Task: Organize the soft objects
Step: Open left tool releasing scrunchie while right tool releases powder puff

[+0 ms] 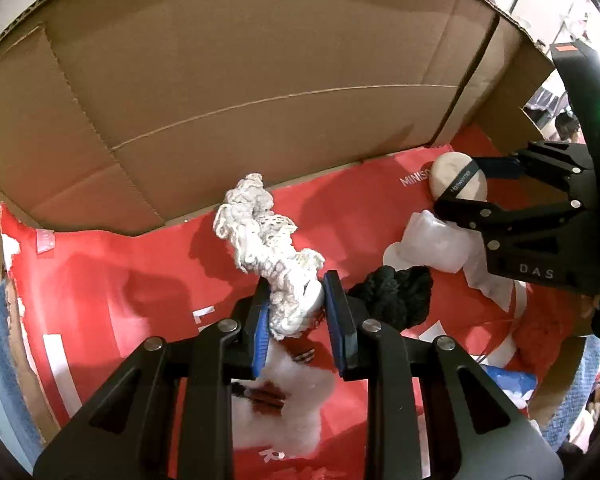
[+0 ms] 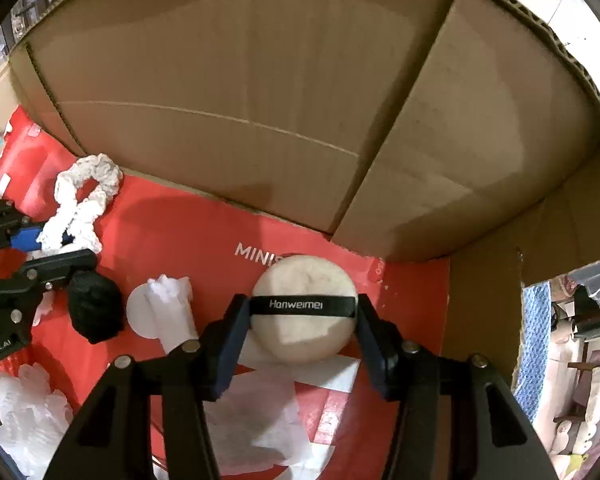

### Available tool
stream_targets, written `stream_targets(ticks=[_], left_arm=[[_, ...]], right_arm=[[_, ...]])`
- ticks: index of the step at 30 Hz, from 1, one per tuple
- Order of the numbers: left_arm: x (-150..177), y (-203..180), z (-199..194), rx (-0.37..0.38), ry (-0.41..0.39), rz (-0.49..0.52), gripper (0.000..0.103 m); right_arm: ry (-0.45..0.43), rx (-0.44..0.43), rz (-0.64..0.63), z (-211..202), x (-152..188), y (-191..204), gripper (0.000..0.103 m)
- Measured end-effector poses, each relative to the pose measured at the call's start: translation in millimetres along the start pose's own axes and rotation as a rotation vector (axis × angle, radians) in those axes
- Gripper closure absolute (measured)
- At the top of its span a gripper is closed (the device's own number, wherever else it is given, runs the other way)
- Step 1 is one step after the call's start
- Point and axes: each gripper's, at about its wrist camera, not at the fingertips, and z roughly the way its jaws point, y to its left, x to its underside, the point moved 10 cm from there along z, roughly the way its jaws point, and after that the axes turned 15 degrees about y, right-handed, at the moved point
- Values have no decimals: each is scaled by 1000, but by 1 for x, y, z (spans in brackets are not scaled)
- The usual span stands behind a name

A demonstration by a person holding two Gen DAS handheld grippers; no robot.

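Left wrist view: left gripper [image 1: 296,304] clamped on white lace scrunchie [image 1: 266,248] over the cardboard box [image 1: 220,80]'s red floor; far right, right gripper [image 2: 302,322] clamped on round beige powder puff [image 2: 304,336], black scrunchie [image 2: 94,310] between them.

Everything sat in a big cardboard box [image 2: 228,92], tall brown walls all round. Its floor was covered by a red sheet [image 2: 204,236] with white lettering, torn ragged along the left edge. Blue fabric [image 2: 534,344] showed outside.

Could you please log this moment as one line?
left hand-held gripper: shut on white lace scrunchie | right hand-held gripper: around powder puff | cardboard box
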Motion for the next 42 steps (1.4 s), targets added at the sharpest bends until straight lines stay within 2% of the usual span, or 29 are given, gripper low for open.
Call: stream_targets(ticks=[8, 16, 29, 32, 34, 37, 42], left_arm=[[3, 6, 4, -15, 11, -2, 80], [4, 8, 9, -20, 14, -17, 79], [-1, 10, 14, -31, 23, -31, 77], [-1, 11, 13, -30, 23, -34, 70], [-1, 11, 13, -31, 16, -40, 48], [-3, 10, 8, -47, -10, -35, 47], [-1, 10, 5, -34, -8, -37, 47]], right_arm=[[2, 4, -4, -1, 4, 2, 45], [1, 20, -15, 0, -9, 7, 42], [-4, 42, -24, -1, -3, 16, 40], [-6, 50, -27, -3, -3, 21, 39], [-7, 56, -30, -6, -5, 23, 39], [-11, 51, -29, -7, -7, 28, 38], [-14, 57, -31, -12, -5, 26, 38]])
